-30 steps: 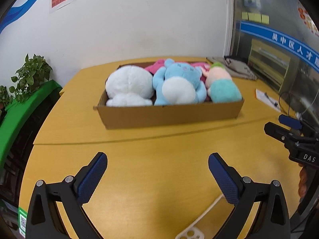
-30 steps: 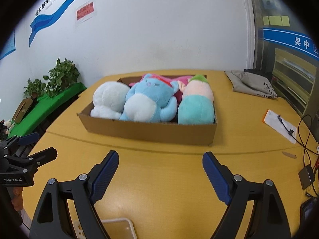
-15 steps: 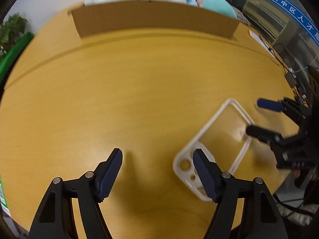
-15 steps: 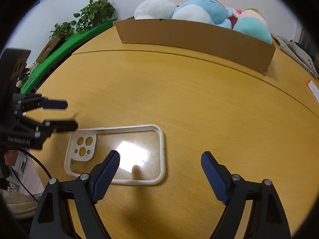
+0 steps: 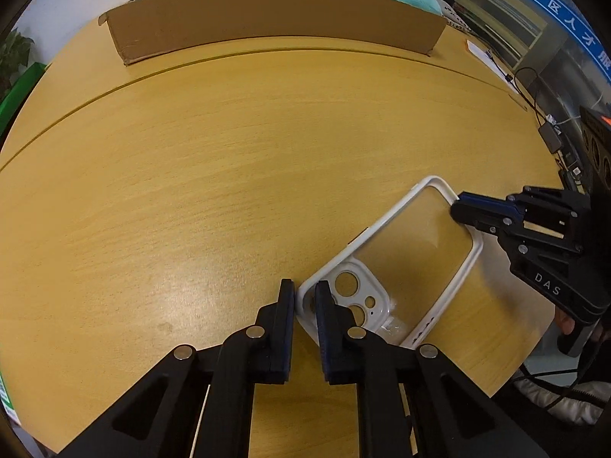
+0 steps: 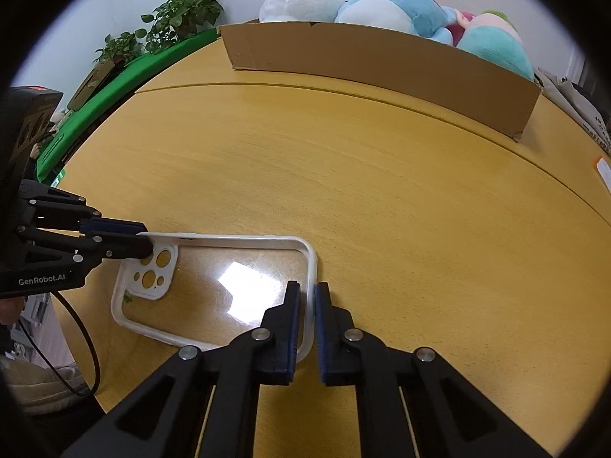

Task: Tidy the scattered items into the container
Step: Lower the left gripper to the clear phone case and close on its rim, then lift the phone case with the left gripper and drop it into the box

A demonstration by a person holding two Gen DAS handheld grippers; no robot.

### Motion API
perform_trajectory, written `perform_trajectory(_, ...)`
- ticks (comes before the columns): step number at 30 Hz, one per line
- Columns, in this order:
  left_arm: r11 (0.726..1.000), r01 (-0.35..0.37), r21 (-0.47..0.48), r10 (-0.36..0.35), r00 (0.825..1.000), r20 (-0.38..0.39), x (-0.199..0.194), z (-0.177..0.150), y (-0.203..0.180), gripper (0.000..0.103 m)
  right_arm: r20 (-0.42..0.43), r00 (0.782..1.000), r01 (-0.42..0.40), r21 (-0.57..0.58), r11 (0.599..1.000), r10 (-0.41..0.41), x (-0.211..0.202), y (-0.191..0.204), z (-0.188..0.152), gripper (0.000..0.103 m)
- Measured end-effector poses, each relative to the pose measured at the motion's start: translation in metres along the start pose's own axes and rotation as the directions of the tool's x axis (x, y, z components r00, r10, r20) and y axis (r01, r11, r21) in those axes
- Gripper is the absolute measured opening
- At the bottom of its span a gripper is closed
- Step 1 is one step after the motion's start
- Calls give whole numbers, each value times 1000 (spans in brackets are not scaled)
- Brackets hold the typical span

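Both tongs are closed narrow on opposite ends of the phone case: the left gripper pinches the white rim at the camera-cutout corner, one pad outside the rim and one inside the shell, while the right gripper clamps the rim at the far, plain end in the same fashion. The case lies flat, open side up, near the front edge of the table, its long axis running from one gripper straight across to the other, so each hand sits at an end and neither is nearer than the other. That axis is roughly parallel to the front wall of the cardboard box, which stands well apart at the back edge of the table, already crowded with plush toys. Both tools come in low, their fingers tilted down toward the tabletop. By my judgement the coming lift depends on both ends rising together and level: the thin rim offers little purchase, and an uneven pull could twist it free. Space for it in the box looks scarce from here.
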State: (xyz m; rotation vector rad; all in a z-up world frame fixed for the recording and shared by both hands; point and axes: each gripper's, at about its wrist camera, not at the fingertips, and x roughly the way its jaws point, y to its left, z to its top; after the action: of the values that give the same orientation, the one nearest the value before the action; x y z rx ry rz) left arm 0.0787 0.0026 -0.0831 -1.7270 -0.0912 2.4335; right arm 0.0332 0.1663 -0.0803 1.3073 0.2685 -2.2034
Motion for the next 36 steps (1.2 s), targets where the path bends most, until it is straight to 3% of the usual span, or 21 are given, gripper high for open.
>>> perform_trajectory(10,999,5,37,-9,996,93,-15,48,8,11,47,998,27,61,998,-29,-14,-13,21,5)
perform_trajectory(17,994,-24,106,0,976,219,-47,110,9,11,164,983,72,81,994,-85,-41,-31,72,5)
perform_trajectory(25,986,-70,149,12,934,358,-89,200,16,11,332,930,143,70,987,-158,-74,-55,165,5)
perform_trajectory(36,985,-92,148,16,892,452,-104,316,24,11,447,866,208,82,975,-223,-79,-88,273,5)
